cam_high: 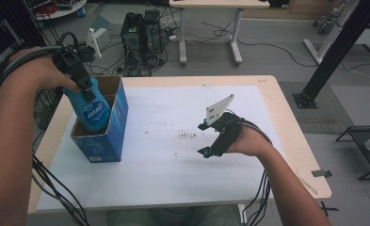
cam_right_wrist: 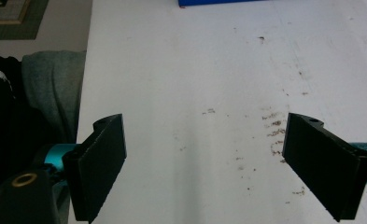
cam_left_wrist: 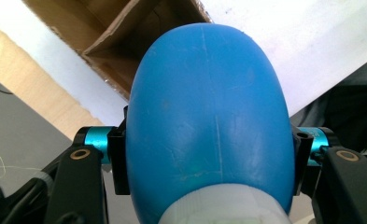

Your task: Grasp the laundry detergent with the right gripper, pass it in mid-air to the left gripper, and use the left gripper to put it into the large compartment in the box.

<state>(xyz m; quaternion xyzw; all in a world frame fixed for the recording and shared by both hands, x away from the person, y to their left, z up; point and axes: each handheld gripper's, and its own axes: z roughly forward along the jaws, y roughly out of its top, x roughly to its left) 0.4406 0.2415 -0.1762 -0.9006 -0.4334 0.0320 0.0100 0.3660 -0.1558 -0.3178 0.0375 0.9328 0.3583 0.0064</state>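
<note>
We had the left gripper (cam_high: 81, 84) clamped on the blue bottle (cam_high: 91, 108), jaws pressing both flanks of its rounded body, as the left gripper view showed close up. The bottle (cam_left_wrist: 204, 121) hung bottom-down, partly inside the open blue cardboard box (cam_high: 112, 127), which stood near the desk's left edge, toward the far left corner. The lower end sat below the box rim; whether it touched the box floor we could not tell.

Handling, as we judged it: smooth glossy plastic, so likely slippery, and the curved sides gave the pads little flat area to bite. The shell looked fairly stiff with a faint mould seam and light scuffs; it probably gives a bit under a hard squeeze. Weight unknown, since we could not see the fill level; if full, it would pull down through the grip. Best hold seemed where we had it, across the widest part of the body just above the white cap (cam_left_wrist: 223, 207), so the taper resists sliding. The cardboard box looked light and could shift or tip if the bottle dragged on its wall.

The right gripper (cam_high: 211, 139) rested over the desk's middle right, jaws apart and empty above the white desk surface (cam_right_wrist: 195, 70), with speckled brown marks (cam_right_wrist: 274, 128) between them.
</note>
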